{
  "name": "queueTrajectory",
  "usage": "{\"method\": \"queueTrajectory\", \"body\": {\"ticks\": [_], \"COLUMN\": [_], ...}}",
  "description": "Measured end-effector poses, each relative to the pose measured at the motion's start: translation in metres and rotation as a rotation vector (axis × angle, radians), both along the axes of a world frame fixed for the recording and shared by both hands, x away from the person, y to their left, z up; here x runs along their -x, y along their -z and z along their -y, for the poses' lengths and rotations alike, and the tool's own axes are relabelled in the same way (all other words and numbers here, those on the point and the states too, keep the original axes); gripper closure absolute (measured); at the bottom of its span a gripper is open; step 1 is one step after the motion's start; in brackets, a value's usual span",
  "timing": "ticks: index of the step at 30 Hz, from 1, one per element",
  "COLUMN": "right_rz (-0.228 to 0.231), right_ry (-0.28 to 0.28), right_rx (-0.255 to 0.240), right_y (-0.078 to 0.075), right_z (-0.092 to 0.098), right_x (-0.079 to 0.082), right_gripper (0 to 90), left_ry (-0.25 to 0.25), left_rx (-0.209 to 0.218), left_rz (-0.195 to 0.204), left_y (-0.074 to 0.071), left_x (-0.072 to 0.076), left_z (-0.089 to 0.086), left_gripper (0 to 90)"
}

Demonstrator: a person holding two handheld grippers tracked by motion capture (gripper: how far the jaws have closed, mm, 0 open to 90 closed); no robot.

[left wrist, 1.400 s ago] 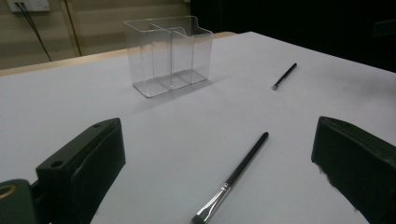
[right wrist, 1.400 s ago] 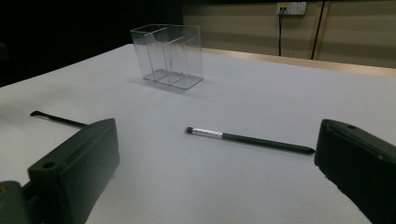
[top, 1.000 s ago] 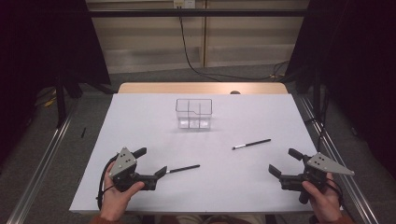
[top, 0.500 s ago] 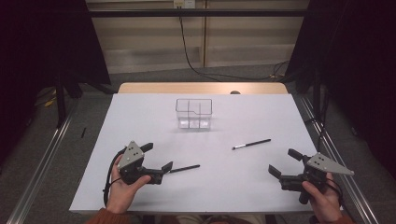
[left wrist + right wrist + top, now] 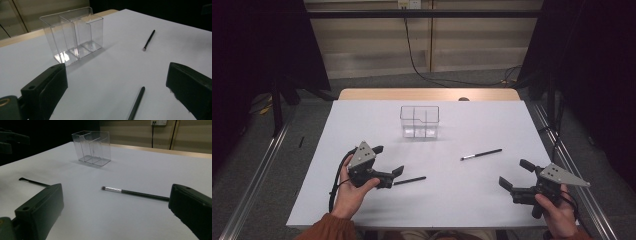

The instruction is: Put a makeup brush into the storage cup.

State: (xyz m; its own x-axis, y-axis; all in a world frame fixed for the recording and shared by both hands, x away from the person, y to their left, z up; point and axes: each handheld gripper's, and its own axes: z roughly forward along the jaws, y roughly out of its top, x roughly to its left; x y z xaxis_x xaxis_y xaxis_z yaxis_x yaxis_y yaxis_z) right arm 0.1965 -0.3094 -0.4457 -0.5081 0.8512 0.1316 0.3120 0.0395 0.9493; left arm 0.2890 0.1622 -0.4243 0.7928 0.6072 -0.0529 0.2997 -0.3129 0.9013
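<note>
Left tongs (image 5: 388, 162), lower left of the high view, jaws wide, empty. They sit low over the counter (image 5: 362, 120) with the near brush (image 5: 410, 180) lying just past the jaw tips; in the left gripper view its handle end (image 5: 136, 103) comes up at bottom centre, between the two jaws, not touched. Looks lined up for a pick on that brush, judging by the aim.

Right tongs (image 5: 513, 175), lower right of the high view, also wide and empty, held low and back near the counter's front edge, likely waiting. Jaws point toward the second brush (image 5: 481, 154), right of centre, well apart from them. In the right gripper view it (image 5: 136, 192) lies flat mid-frame: thin black handle, silver ferrule, small dark tip pointing left.

Clear divided holder (image 5: 419, 121), upper centre of the high view, upright, compartments empty, probable destination. Both brushes lie flat on white, well apart from it.
</note>
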Motion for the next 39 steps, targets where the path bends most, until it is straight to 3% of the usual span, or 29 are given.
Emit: {"method": "queueTrajectory", "body": {"ticks": [2, 7, 12, 15, 17, 18, 21, 29, 34, 36, 37, 39], "right_rz": [-0.004, -0.007, -0.009, -0.011, -0.011, -0.009, -0.009, -0.014, -0.021, -0.019, -0.02, -0.022], "right_ry": [-0.002, -0.003, -0.007, -0.008, -0.008, -0.008, -0.009, -0.012, -0.014, -0.017, -0.017, -0.018], "right_rx": [0.001, 0.003, 0.003, 0.003, 0.005, 0.007, 0.009, 0.011, 0.018, 0.023, 0.023, 0.022], "right_y": [0.0, 0.0, 0.0, 0.001, 0.001, 0.001, 0.001, 0.001, 0.001, 0.002, 0.002, 0.002], "right_z": [0.0, -0.001, -0.001, -0.001, -0.001, -0.001, -0.001, -0.002, -0.002, -0.002, -0.002, -0.002], "right_x": [0.0, -0.001, -0.001, -0.001, -0.001, -0.001, -0.001, -0.001, -0.001, -0.002, -0.002, -0.002], "right_gripper": [0.0, 0.0, 0.0, 0.0, 0.0, 0.0, 0.0, 0.0, 0.0, 0.0, 0.0, 0.0], "left_ry": [0.029, 0.04, 0.079, 0.091, 0.107, 0.107, 0.133, 0.183, 0.211, 0.233, 0.233, 0.243], "left_rx": [-0.027, -0.078, -0.189, -0.209, -0.256, -0.256, -0.291, -0.421, -0.417, -0.457, -0.457, -0.506], "left_rz": [-0.035, -0.049, -0.09, -0.11, -0.115, -0.115, -0.151, -0.213, -0.234, -0.261, -0.261, -0.273], "left_y": [-0.001, -0.004, -0.007, -0.009, -0.009, -0.009, -0.008, -0.003, -0.002, 0.002, 0.002, 0.006], "left_x": [-0.002, -0.003, -0.01, -0.013, -0.014, -0.014, -0.016, -0.019, -0.021, -0.02, -0.02, -0.022], "left_z": [0.001, 0.004, 0.006, 0.007, 0.009, 0.009, 0.012, 0.017, 0.018, 0.022, 0.022, 0.025], "left_gripper": [5.1, 5.4, 5.7, 5.8, 5.8, 5.8, 4.5, 4.3, 4.6, 4.6, 4.7, 4.7]}}
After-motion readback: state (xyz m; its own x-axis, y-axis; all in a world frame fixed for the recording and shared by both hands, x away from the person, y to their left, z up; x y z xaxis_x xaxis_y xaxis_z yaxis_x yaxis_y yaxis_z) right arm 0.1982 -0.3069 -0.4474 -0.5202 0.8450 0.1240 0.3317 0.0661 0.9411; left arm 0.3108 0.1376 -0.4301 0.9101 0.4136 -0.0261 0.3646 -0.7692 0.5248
